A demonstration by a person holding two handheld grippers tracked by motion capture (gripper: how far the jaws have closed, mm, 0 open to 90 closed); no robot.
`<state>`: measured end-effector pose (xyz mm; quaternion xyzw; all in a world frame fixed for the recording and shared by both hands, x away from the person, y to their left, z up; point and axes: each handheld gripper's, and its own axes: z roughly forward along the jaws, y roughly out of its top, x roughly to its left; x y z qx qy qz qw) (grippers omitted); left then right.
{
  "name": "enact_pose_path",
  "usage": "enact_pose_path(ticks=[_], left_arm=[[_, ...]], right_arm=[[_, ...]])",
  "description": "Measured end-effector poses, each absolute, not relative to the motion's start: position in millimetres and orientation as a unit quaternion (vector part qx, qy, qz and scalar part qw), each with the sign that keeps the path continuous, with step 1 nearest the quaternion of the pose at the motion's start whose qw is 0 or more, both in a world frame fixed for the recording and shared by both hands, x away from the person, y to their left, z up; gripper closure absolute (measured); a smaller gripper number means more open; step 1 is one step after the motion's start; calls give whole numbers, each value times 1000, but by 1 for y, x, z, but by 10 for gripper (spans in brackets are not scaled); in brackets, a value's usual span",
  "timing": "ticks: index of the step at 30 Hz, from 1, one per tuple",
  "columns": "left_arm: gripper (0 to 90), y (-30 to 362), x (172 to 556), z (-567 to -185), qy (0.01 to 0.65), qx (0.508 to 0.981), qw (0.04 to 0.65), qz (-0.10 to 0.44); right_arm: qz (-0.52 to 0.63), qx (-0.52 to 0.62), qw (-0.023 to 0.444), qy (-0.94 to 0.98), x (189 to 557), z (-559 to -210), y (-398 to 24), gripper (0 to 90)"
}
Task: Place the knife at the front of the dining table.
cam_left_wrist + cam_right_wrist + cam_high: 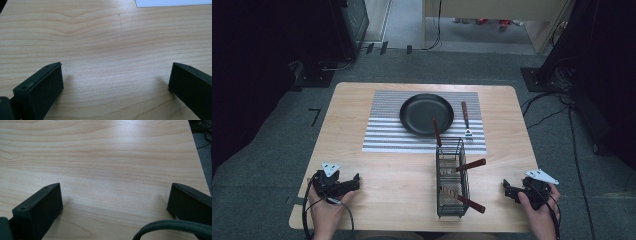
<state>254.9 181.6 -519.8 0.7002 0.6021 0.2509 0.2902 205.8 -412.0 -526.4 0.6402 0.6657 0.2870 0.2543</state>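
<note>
A black round pan (426, 114) lies on a striped placemat (382, 130) at the table's far middle. To its right on the mat lies a fork (466, 120) with a brown handle. A wire mesh basket (451, 200) stands in front of the mat with three brown-handled utensils (471, 165) sticking out of it. My left gripper (354, 182) rests near the front left edge, open and empty; its jaws (116, 72) stand wide apart over bare wood. My right gripper (508, 190) rests near the front right edge, also open (115, 192) with nothing between the jaws.
The wooden table (362, 100) has bare wood between each gripper and the basket. A corner of the placemat (172, 2) shows at the top of the left gripper view. The table's right edge (197, 157) and grey floor show in the right gripper view. Cables lie on the floor at the right.
</note>
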Motion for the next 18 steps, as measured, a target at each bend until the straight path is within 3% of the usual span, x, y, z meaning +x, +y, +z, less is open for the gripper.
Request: enact_pose_path(ticks=[8, 18], left_arm=[[0, 178, 255, -517, 623, 688, 280, 244], [0, 158, 251, -489, 600, 690, 328, 237]], right_arm=[[288, 639, 254, 666, 206, -526, -412, 0], [287, 639, 254, 666, 206, -526, -412, 0]])
